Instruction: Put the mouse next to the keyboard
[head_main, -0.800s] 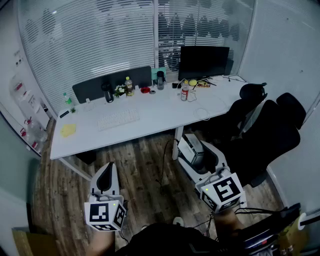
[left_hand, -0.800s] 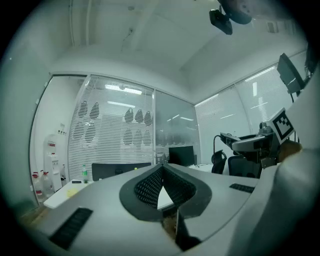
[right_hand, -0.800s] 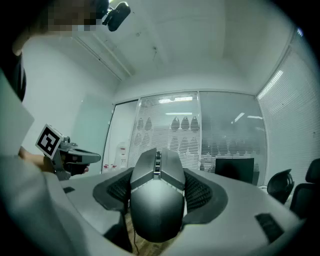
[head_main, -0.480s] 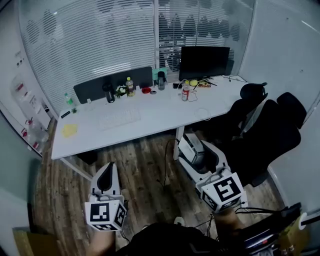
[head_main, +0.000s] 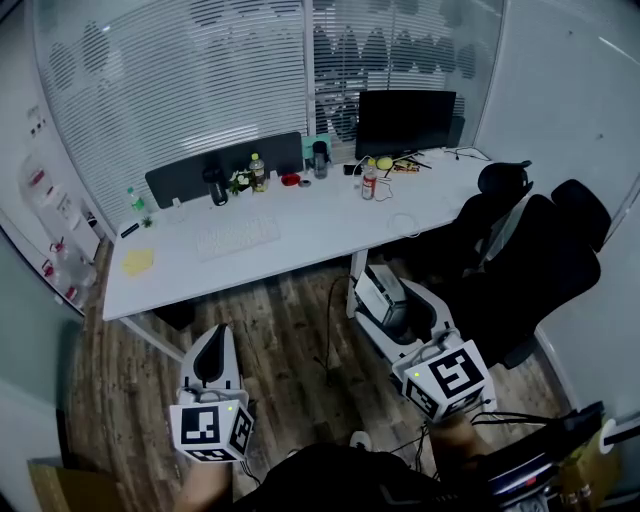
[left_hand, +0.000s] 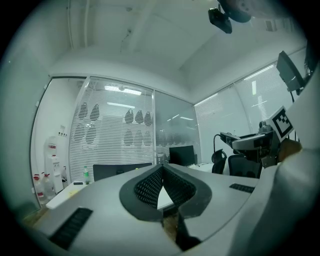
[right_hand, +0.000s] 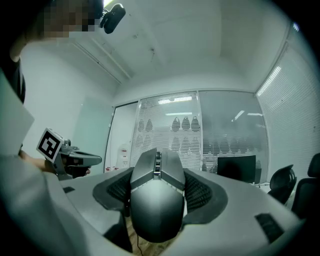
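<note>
A dark grey wired mouse sits between the jaws of my right gripper, which is shut on its sides. In the head view that gripper hangs low over the wooden floor, in front of the white desk. The mouse's cable dangles towards the floor. The white keyboard lies on the desk's left half, well ahead of both grippers. My left gripper is held at the lower left, shut with nothing in it; its pads meet at the tip.
A black monitor stands at the desk's back right, with bottles and cups along the back edge. A yellow pad lies at the desk's left end. Black office chairs crowd the right side. Glass walls with blinds rise behind.
Almost nothing differs: the head view has shifted a touch, and both grippers keep their places below the desk front.
</note>
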